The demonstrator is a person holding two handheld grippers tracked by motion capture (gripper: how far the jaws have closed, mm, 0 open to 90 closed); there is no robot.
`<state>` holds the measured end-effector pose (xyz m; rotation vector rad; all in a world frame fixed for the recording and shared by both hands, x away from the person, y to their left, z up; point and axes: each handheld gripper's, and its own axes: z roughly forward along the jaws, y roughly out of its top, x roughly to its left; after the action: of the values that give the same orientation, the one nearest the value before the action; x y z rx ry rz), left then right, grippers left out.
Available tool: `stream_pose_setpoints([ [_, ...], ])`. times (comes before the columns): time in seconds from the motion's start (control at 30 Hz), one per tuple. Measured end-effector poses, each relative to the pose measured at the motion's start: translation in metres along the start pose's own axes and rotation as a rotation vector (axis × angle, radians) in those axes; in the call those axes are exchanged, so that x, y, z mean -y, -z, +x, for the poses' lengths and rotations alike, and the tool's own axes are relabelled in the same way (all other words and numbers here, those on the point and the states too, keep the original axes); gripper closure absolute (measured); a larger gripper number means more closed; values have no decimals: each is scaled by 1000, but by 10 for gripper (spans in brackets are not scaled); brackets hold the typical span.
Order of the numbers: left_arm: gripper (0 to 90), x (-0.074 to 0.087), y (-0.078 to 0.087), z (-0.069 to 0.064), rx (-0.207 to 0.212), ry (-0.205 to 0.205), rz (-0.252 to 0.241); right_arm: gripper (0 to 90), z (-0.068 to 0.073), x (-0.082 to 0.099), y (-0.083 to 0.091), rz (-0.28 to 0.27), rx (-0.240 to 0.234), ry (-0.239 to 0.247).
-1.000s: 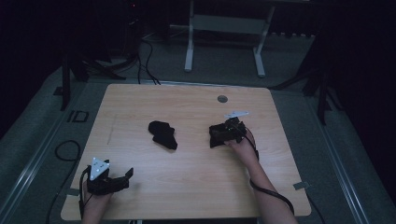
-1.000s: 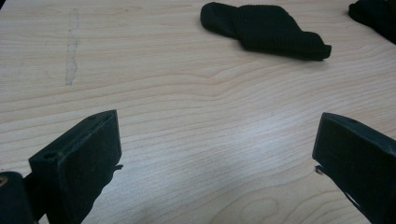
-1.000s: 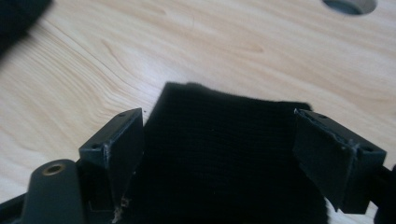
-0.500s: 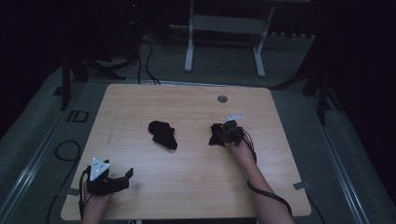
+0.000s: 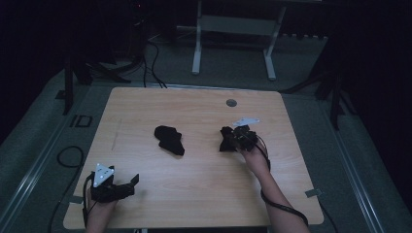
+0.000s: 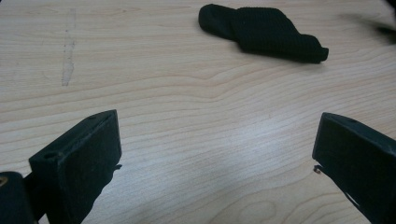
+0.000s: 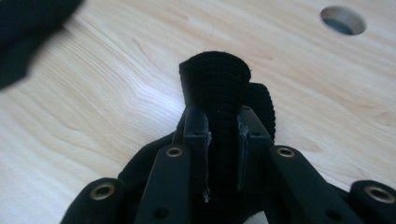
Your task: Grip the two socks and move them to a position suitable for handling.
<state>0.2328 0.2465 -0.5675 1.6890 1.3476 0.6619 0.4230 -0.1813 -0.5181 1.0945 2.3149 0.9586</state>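
Observation:
Two black socks are on the wooden table [image 5: 194,194]. One sock [image 5: 169,140] lies flat near the middle; it also appears in the left gripper view as the sock [image 6: 266,32] far ahead. My right gripper [image 5: 229,141] at the right of centre has just been closing and now pinches the second sock [image 5: 225,143]. In the right gripper view the jaws [image 7: 223,135] press a ribbed fold of that sock [image 7: 215,79], which stands up above them. My left gripper [image 5: 132,181] rests near the front left corner, open [image 6: 219,154] with bare wood between its jaws.
A round cable hole [image 5: 231,103] sits in the table behind the right gripper, also visible as the hole [image 7: 343,19]. A white desk frame [image 5: 233,29] and cables stand on the floor beyond the far edge.
The right gripper's jaws closed on the second sock and rose a little, bunching the cloth. The left gripper and the middle sock have not moved.

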Motion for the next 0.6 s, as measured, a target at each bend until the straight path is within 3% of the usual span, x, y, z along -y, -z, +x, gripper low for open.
stream_pose_setpoints([
  [0.07,15,0,0,-1,3,-1,2,776,0,-1,7,-10,3,-3],
  [0.1,15,0,-1,-1,4,-1,3,776,2,-4,21,-32,-1,1],
  [0.13,15,0,-1,-2,6,-3,3,776,2,-4,21,-32,-1,1],
  [0.17,15,0,-2,-3,9,-6,7,776,6,-7,36,-59,-4,23],
  [0.2,15,0,-2,-3,9,-6,7,776,6,-7,36,-59,-4,23],
  [0.23,15,-1,-3,-3,11,-9,9,775,10,-9,51,-89,-10,45],
  [0.3,15,-1,-3,-4,12,-8,9,775,13,-9,59,-103,-9,48],
  [0.33,15,-1,-3,-4,10,-8,9,775,19,-9,73,-136,-23,54],
  [0.43,15,-1,-3,-5,10,-7,9,775,28,-7,86,-157,-27,70],
  [0.6,15,-1,-3,-7,10,-13,10,775,53,3,117,-207,-89,71],
])
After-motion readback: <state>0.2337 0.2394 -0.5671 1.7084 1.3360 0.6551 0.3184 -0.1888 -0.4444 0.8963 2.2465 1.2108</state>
